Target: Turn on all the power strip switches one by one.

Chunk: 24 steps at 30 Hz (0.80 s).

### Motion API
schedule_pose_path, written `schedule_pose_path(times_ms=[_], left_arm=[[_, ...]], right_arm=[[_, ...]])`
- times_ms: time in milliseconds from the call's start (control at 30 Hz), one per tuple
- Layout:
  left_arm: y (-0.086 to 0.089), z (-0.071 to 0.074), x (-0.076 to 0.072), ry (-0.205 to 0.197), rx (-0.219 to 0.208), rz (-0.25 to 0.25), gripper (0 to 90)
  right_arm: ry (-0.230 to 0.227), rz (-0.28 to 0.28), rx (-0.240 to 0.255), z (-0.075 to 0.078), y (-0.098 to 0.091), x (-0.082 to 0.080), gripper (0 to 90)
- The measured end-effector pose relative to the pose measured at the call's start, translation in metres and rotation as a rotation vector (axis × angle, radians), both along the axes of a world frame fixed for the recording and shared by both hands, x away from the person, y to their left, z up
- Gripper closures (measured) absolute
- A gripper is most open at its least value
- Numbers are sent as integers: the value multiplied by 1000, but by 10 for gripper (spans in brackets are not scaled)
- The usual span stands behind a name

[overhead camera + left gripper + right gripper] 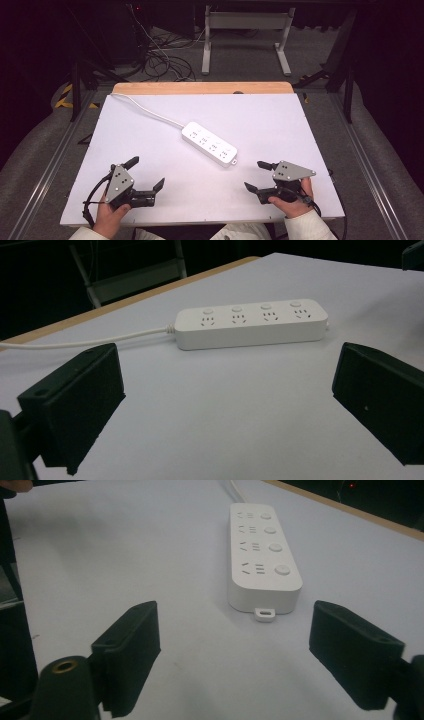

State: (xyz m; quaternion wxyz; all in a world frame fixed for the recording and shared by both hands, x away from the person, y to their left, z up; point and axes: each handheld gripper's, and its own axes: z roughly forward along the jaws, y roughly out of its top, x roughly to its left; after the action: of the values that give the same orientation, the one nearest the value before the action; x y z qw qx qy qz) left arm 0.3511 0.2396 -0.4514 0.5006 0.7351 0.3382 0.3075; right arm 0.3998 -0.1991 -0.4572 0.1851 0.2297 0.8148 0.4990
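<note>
From the high view, I see the power strip (209,144) lying flat and slantwise near the middle of the white table (280,120), its cord (150,111) trailing to the far left edge. My left gripper (148,173) and right gripper (255,175) sit near the front edge, both jaws spread wide and empty. In the left gripper view, the strip (251,324) lies ahead, untouched. The right gripper view faces its end (263,555) with the hanging tab. I judge nothing is started; reaching and gripping remain.
</note>
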Motion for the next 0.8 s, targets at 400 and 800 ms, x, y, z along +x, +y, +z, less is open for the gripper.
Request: schedule_pose_path(times_ms=[400,800], left_arm=[[2,-1,-1,-36,36,-3,9],[4,0,-2,-45,30,14,9]], right_arm=[[-23,15,0,3,1,-1,278],[-28,20,-17,7,4,-2,337]])
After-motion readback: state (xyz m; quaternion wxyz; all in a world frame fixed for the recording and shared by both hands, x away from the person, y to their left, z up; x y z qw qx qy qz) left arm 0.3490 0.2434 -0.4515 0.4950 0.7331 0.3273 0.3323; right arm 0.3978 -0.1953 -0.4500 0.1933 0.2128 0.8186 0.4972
